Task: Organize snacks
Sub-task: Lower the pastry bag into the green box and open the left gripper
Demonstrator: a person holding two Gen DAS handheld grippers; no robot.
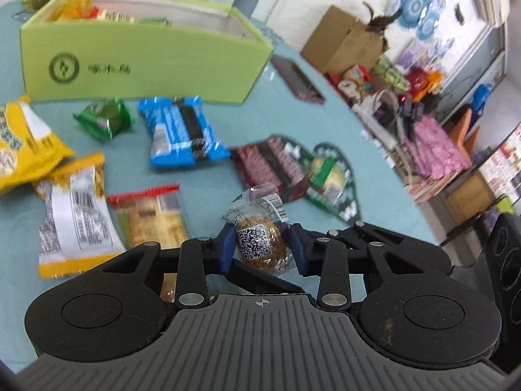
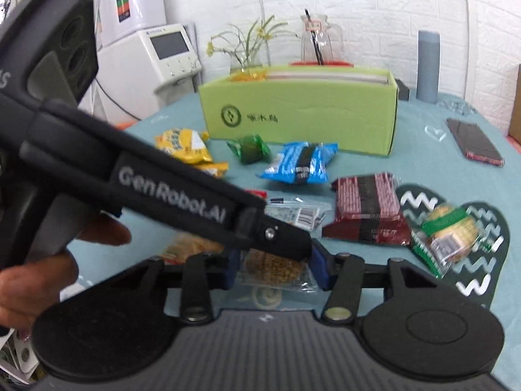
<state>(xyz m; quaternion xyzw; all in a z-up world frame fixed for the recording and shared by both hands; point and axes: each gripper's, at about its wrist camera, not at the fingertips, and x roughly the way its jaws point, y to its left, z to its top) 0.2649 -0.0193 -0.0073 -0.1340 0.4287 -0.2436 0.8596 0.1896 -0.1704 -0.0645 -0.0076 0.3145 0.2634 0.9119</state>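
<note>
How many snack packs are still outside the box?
8: yellow, white-yellow, green, blue, cracker and dark red packs on the table, a cake pack on the mat, a clear one between the left fingers. Others may be hidden.

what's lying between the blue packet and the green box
Bare teal cloth only: in the right wrist view nothing lies between the blue packet and the green box; the small green packet sits off left.

The left tool's arm point(image 2: 182, 192) hides part of the clear-wrapped snack point(image 2: 276, 265); the yellow packet point(image 1: 19, 143) is cut off at the frame edge.
</note>
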